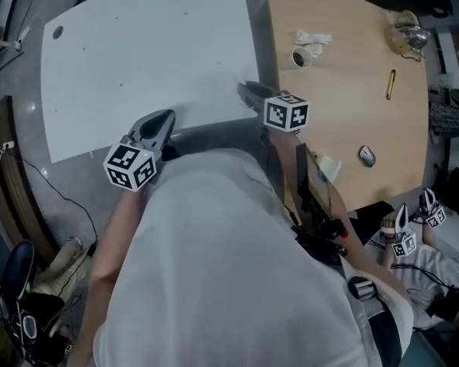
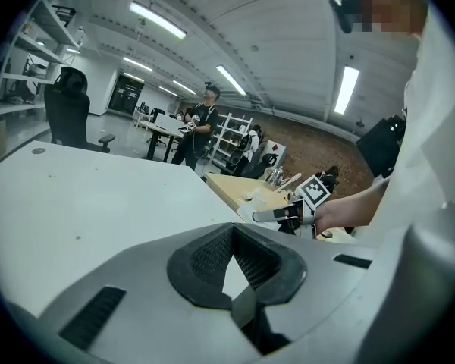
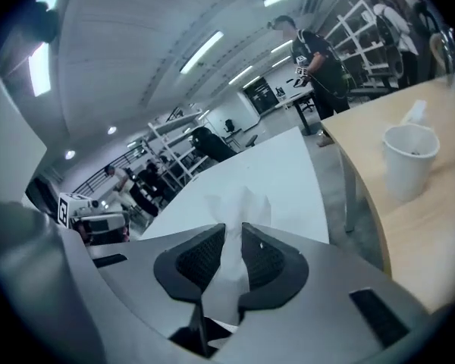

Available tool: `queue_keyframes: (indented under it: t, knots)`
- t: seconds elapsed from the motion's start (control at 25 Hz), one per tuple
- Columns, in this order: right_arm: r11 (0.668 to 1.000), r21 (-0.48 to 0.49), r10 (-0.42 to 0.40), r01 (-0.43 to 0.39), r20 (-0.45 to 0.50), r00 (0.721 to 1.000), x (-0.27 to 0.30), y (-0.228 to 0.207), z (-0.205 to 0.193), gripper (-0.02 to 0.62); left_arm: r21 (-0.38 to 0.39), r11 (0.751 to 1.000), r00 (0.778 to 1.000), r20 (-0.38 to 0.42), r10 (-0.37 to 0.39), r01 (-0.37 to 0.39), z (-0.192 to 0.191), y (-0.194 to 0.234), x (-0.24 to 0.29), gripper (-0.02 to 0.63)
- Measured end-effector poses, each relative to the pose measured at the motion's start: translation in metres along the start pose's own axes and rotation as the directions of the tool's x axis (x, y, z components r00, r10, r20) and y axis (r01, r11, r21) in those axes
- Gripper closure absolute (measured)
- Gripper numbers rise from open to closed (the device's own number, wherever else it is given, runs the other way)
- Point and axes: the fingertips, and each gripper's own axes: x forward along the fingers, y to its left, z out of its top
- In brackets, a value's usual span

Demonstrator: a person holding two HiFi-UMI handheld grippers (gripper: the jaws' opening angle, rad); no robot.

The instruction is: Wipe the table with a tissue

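Note:
My right gripper is shut on a white tissue that sticks up crumpled between its pads. In the head view this gripper hangs over the near right corner of the white table, by the gap to the wooden table. The tissue itself does not show there. My left gripper is at the white table's near edge, left of the right one. Its pads meet at the tips with nothing between them. The left gripper view also shows the right gripper ahead to the right.
On the wooden table stand a paper cup, a crumpled tissue, a yellow pen, a mouse and a glass item. Another person with grippers sits at lower right. A black chair stands beyond the white table.

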Motion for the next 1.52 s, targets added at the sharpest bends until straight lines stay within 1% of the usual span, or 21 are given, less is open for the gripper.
queue_keyframes:
  t: [0.12,0.36,0.44,0.56,0.68,0.8,0.96,1.08,1.2,1.28,1.44,1.52]
  knots:
    - [0.997,-0.076,-0.017,0.015,-0.031,0.999,0.011,0.011,0.005,0.520,-0.014,1.000,1.000,0.006,0.006,-0.006,0.000,0.009,-0.012,0.601]
    - [0.984,-0.168,-0.075,0.063,-0.067,0.995,0.028,0.013,0.016,0.520,-0.029,0.999,1.000,0.019,0.013,-0.012,0.004,0.028,-0.025,0.600]
    - [0.978,-0.184,-0.113,0.099,-0.068,0.991,0.029,0.006,0.016,0.520,-0.035,0.999,1.000,0.026,0.016,-0.015,0.003,0.033,-0.029,0.601]
    - [0.971,-0.179,-0.170,0.157,-0.059,0.984,0.032,-0.010,0.020,0.520,-0.051,0.998,0.999,0.033,0.033,-0.032,-0.001,0.042,-0.037,0.601]
    - [0.962,-0.193,-0.210,0.193,-0.073,0.975,0.040,-0.021,0.025,0.522,-0.067,0.997,0.999,0.034,0.041,-0.039,-0.003,0.053,-0.044,0.601]
    - [0.942,-0.263,-0.243,0.209,-0.104,0.964,0.052,-0.028,0.031,0.522,-0.081,0.996,0.998,0.033,0.049,-0.047,-0.006,0.062,-0.051,0.601]
    - [0.914,-0.322,-0.305,0.247,-0.143,0.942,0.062,-0.051,0.035,0.525,-0.116,0.991,0.997,0.029,0.071,-0.067,-0.015,0.070,-0.061,0.601]
    - [0.888,-0.389,-0.337,0.247,-0.184,0.923,0.070,-0.060,0.031,0.525,-0.143,0.986,0.996,0.025,0.088,-0.084,-0.023,0.076,-0.066,0.601]
    - [0.881,-0.402,-0.353,0.249,-0.207,0.912,0.076,-0.066,0.028,0.525,-0.153,0.984,0.995,0.025,0.093,-0.088,-0.023,0.079,-0.066,0.601]
    - [0.869,-0.429,-0.366,0.248,-0.219,0.904,0.078,-0.067,0.024,0.526,-0.156,0.984,0.995,0.028,0.091,-0.085,-0.021,0.079,-0.064,0.601]
    - [0.827,-0.504,-0.404,0.252,-0.219,0.888,0.082,-0.068,0.019,0.528,-0.156,0.985,0.996,0.030,0.084,-0.078,-0.019,0.079,-0.056,0.600]
    - [0.816,-0.518,-0.416,0.256,-0.219,0.883,0.084,-0.066,0.017,0.529,-0.154,0.985,0.997,0.027,0.078,-0.073,-0.020,0.078,-0.055,0.601]
